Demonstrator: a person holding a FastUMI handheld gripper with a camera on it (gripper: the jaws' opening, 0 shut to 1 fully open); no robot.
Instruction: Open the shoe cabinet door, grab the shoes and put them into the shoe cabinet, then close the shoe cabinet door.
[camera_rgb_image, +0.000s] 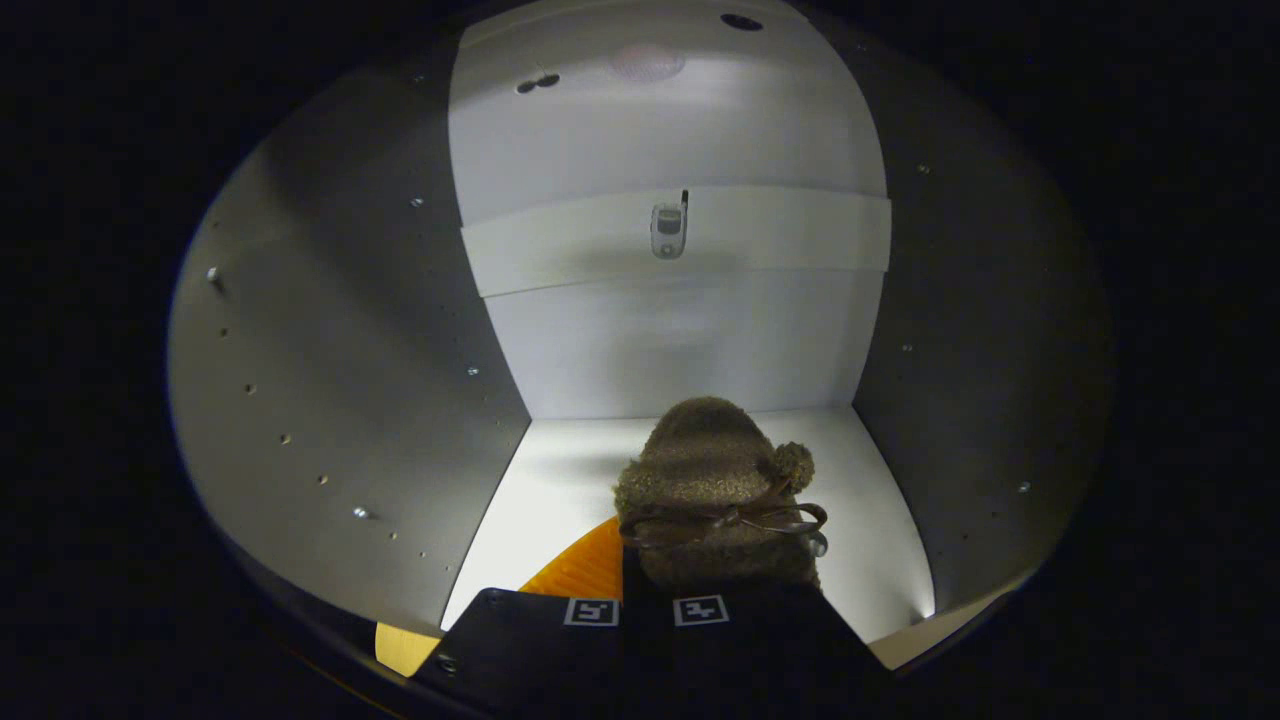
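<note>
Cabinet (330, 330) interior holds one fuzzy shoe (712, 490) on its floor, just ahead of the gripper (645, 612). Toe points 12 o'clock at the back wall, long axis front-to-back. Fingers nearly together at the shoe's heel; grip unclear.

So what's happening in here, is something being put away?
A hand-held tool is gripping a fuzzy brown shoe with a bow and pompom, its two fingers closed on the heel end. The shoe is inside the white shoe cabinet, over its floor, toe pointing at the back wall. The door isn't closed yet.
</note>
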